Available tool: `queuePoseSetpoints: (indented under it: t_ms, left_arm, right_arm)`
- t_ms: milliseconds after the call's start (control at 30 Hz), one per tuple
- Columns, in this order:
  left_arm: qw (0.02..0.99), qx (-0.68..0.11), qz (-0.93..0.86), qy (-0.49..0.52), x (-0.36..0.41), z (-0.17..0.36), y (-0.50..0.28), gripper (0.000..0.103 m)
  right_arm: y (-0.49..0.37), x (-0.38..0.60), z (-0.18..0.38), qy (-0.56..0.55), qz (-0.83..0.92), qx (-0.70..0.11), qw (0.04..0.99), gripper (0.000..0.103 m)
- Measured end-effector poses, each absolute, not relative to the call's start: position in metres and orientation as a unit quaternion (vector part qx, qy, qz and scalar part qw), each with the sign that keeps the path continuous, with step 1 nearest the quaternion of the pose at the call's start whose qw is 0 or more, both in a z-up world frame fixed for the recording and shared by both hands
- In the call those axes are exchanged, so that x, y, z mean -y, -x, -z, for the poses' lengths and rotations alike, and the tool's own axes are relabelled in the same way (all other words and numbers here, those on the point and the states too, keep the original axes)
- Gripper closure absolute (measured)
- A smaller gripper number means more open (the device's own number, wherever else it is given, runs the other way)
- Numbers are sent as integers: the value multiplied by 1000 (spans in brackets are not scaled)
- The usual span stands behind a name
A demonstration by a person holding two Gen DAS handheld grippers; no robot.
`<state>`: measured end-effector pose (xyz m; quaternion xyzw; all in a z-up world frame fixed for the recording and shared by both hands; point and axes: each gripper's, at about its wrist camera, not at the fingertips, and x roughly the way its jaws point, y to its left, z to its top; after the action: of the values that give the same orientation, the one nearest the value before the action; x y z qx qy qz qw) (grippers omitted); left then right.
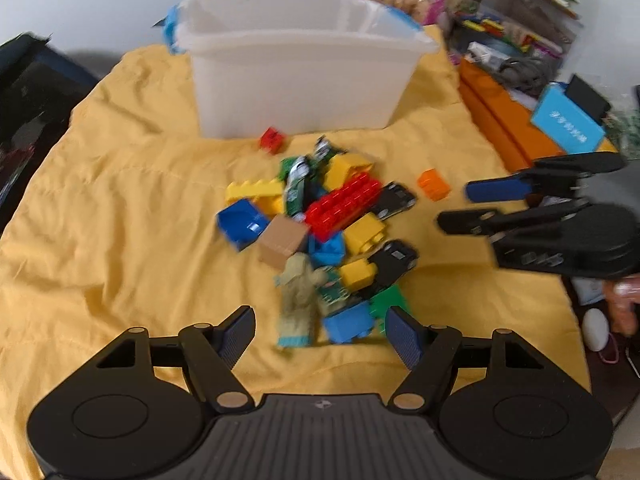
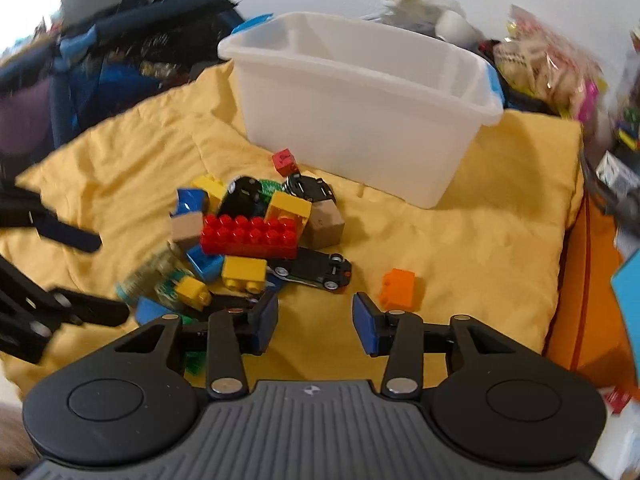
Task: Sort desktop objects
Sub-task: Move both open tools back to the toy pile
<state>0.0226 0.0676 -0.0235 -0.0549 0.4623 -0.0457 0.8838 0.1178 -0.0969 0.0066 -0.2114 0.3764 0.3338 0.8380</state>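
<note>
Yellow cloth [image 1: 120,200] bearing white bin [image 1: 296,80], apparently empty. Brick pile [image 1: 332,216] just before it. Left gripper [image 1: 320,334] and right gripper [image 2: 315,322], both spread, holding nothing. Orange brick [image 2: 398,286], lying apart, offers the cleanest first pick: straddle it squarely.
</note>
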Motion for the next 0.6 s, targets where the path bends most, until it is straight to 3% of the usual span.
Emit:
queuePoseSetpoints:
  t_ms: [167,500,600]
  left_arm:
    - [891,-448,74,29,-57,16,-21,28]
    - [884,-459,60,58,-74,21,-20,28]
    - [883,-462,61,59,-75,23,-21,28]
  right_arm:
    - [-133,94,7,239,-330,-378,831,62]
    - [-142,46,42,407,-406,-311,757,63]
    - [-147,38,41,405,-412,-313,754,71]
